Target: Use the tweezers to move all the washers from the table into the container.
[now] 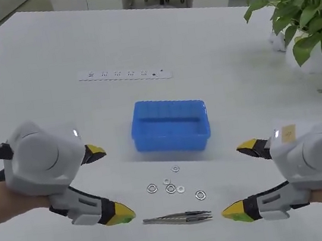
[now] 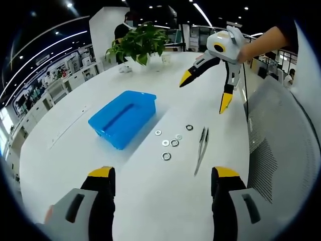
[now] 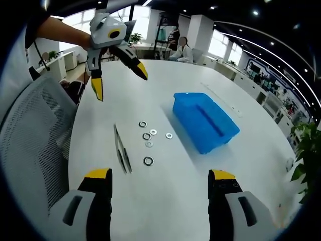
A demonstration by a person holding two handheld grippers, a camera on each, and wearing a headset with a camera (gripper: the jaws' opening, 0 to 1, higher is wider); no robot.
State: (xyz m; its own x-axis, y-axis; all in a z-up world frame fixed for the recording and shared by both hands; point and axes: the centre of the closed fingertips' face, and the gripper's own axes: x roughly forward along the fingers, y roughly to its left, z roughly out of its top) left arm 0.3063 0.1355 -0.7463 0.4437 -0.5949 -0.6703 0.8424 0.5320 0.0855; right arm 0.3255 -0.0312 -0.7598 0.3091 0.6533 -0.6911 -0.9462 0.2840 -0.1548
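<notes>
Left claw (image 1: pixel 111 181) and right claw (image 1: pixel 241 178) both stand spread wide and hold nothing. They hover above the white tabletop (image 1: pixel 40 71) at either side of the work area, tips turned inward toward each other. Slim silver metal tweezers (image 1: pixel 178 217) lie flat on the tabletop between them, nearest the person, with the long axis running side to side on the line from one claw to the other. The joined end appears to point toward the left claw and the parted tips toward the right claw, as best read in the right gripper view. Each claw's lower fingertip is near one end of the tool and neither touches it; the left looks marginally nearer. Judgement: pickup has not begun, and the chosen claw would need to come down from above with its jaws turned across the long axis. Six small flat silver ring washers (image 1: pixel 170 188) lie scattered just beyond the tweezers, with a tighter cluster in the middle. Behind them stands the blue rectangular plastic container (image 1: pixel 171 140), open-topped and apparently empty. The tweezers sit thin and low, and will probably be awkward to lift off a smooth surface.
</notes>
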